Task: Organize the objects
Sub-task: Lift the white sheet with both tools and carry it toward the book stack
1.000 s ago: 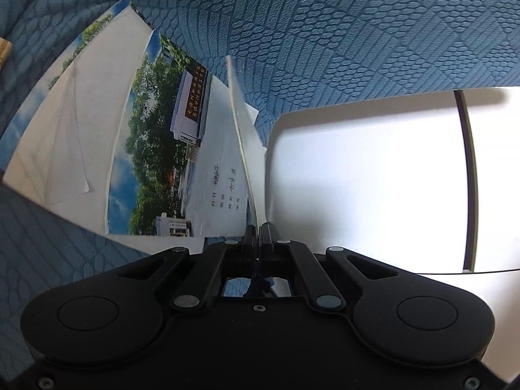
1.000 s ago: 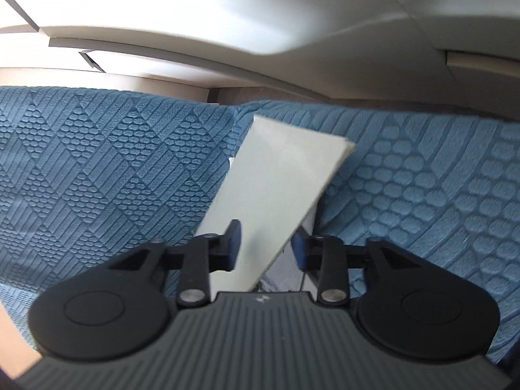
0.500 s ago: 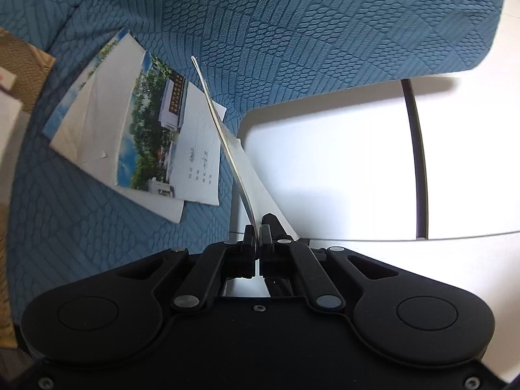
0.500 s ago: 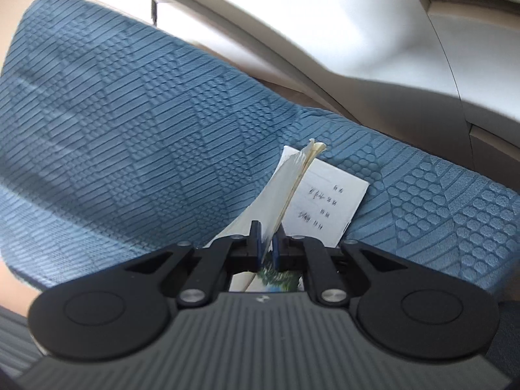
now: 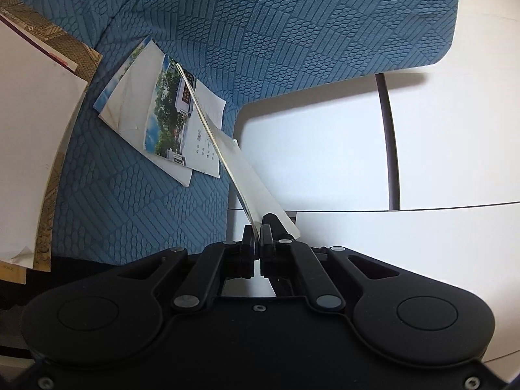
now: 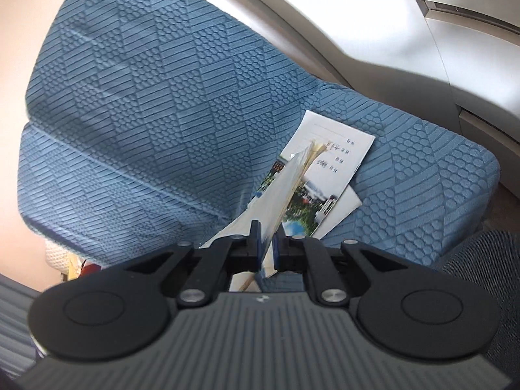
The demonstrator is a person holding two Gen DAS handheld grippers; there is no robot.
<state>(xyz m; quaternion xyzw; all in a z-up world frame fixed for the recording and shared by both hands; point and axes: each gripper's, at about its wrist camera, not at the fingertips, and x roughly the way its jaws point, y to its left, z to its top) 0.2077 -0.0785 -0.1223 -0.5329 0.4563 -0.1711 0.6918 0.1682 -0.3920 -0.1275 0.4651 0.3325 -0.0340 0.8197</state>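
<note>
- Rising edge-on out of the left gripper (image 5: 258,237), a thin pale booklet (image 5: 240,175) is pinched between the two black fingers, which are pressed together on its lower corner; its far end reaches up and away to the left of the fingers.
- From this view only the booklet's edge and a strip of its blank face show, so what is printed on it cannot be made out.
- The right gripper (image 6: 267,243) has its fingers drawn narrow on a booklet (image 6: 282,191) too, having just closed on it; the pages fan slightly at the far tip, above and right of the fingers. Whether both grippers hold the same booklet cannot be told.
- Beyond the fingers a small stack of booklets (image 5: 162,117) lies flat on the blue sofa cushion (image 5: 292,32). The top one carries a photo of trees and a building beside a white panel with small print, too small to read. The held booklet crosses in front of the stack and hides part of it.
- The cushion fabric is quilted in blocks of stripes and honeycomb cells.
- Left of the left fingers, a white sheet (image 5: 29,136) over a gold-patterned cover is cut off by the picture's edge.
- Right of the left fingers, smooth white panels (image 5: 325,156) with a dark seam sit below the cushion's edge.
- In the right wrist view the lower left corner is blurred; something cream and knitted shows there, unclear.
</note>
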